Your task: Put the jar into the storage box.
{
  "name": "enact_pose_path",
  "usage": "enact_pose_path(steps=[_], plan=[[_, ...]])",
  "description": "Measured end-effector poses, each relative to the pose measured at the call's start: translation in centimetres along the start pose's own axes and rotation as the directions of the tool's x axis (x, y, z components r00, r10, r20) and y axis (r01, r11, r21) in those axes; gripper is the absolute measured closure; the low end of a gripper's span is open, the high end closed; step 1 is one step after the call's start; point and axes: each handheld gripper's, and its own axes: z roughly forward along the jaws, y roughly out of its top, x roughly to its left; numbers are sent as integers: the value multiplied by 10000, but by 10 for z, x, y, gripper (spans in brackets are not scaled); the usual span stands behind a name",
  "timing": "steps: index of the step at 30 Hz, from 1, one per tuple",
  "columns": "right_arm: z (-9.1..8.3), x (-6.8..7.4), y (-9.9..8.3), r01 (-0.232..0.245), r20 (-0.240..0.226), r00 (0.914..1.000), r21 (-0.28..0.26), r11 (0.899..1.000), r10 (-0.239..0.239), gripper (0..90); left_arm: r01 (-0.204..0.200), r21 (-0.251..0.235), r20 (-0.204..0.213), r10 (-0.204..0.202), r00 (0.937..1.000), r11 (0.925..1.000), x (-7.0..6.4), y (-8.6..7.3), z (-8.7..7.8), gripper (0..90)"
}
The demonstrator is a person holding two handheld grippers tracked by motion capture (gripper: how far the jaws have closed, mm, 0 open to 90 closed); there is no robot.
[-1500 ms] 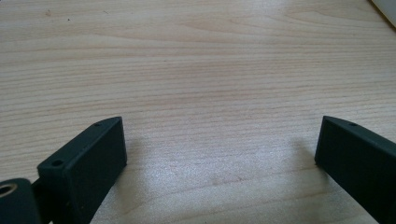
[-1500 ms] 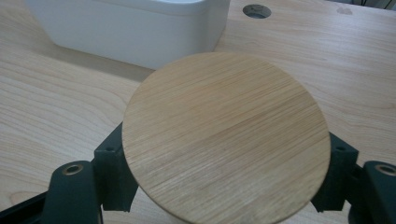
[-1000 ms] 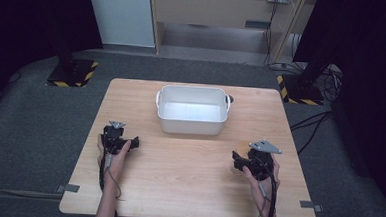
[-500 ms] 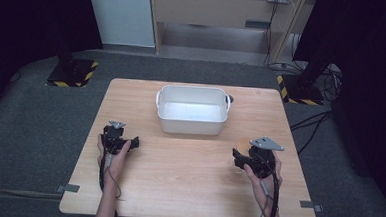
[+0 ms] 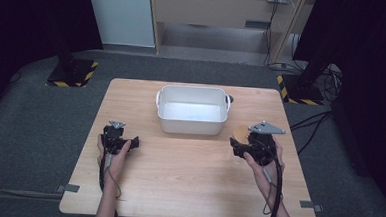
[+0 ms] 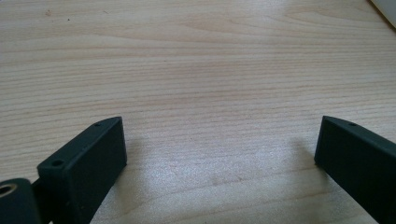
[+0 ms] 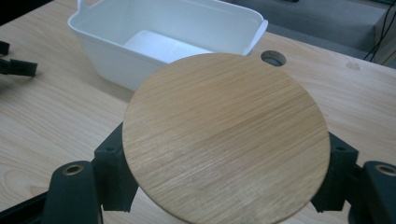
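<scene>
A round wooden disc sits clamped by its edges between the jaws of my right gripper, face up and held above the table. In the high view the disc and right gripper are at the table's right, just in front of the right corner of a white plastic tub. The tub is empty, with handles at both ends. My left gripper rests low over the table's left side, pointing right. Its jaws stand wide apart over bare wood.
The wooden table has a round cable hole behind the tub's right handle. Grey carpet surrounds the table. Stands with yellow-black striped bases sit on the floor at the back left and right. Cables trail from both grippers toward the front edge.
My right gripper has moved away from the person toward the tub with the wooden disc in it. The left gripper has stayed put.
</scene>
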Motion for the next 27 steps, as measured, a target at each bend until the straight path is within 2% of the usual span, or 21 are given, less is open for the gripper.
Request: enact_pose_path(steps=[4, 8, 16, 21, 27], plan=[[0, 0, 16, 26, -291, 9996, 33, 10000, -25, 263, -1, 1, 0, 1, 10000, 10000, 0, 0, 0, 6], [1, 4, 32, 286, -381, 9989, -8, 9996, -286, 264, -1, 1, 0, 1, 10000, 10000, 0, 0, 0, 6], [9, 15, 70, 682, -792, 9945, -114, 9976, -688, 264, 1, 0, 2, -1, 10000, 10000, 0, 0, 0, 6], [13, 25, 95, 1006, -876, 9909, -278, 9945, -1027, 264, 1, -1, 9, -1, 10000, 10000, 0, 0, 0, 6], [25, 32, 119, 1100, -1118, 9872, -398, 9931, -1139, 264, 0, -1, 12, 0, 10000, 10000, 0, 0, 0, 6]])
